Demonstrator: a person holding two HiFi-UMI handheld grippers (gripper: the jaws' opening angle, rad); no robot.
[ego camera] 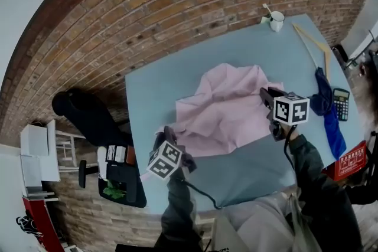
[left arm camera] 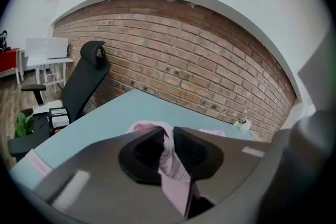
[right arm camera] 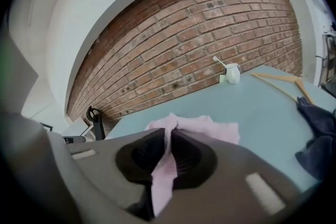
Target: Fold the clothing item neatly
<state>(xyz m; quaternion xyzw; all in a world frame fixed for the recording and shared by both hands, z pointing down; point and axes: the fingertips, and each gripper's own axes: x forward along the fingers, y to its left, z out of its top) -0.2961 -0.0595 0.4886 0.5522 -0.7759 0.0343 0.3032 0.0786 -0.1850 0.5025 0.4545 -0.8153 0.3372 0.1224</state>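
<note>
A pale pink garment [ego camera: 227, 112] lies rumpled in the middle of the light blue table [ego camera: 147, 97]. My left gripper [ego camera: 169, 137] is at its near left corner, shut on a pinch of pink cloth [left arm camera: 169, 157] that runs between its black pads. At the garment's right edge my right gripper [ego camera: 267, 100] is shut on another fold of the same cloth [right arm camera: 167, 157], which hangs down through its jaws. Both held edges are lifted slightly off the table.
A white cup [ego camera: 276, 21] with a stick stands at the table's far right corner. A wooden hanger [ego camera: 313, 43], a dark blue cloth [ego camera: 328, 109] and a calculator [ego camera: 341, 103] lie along the right side. A black office chair [ego camera: 88, 115] stands left of the table, by the brick wall.
</note>
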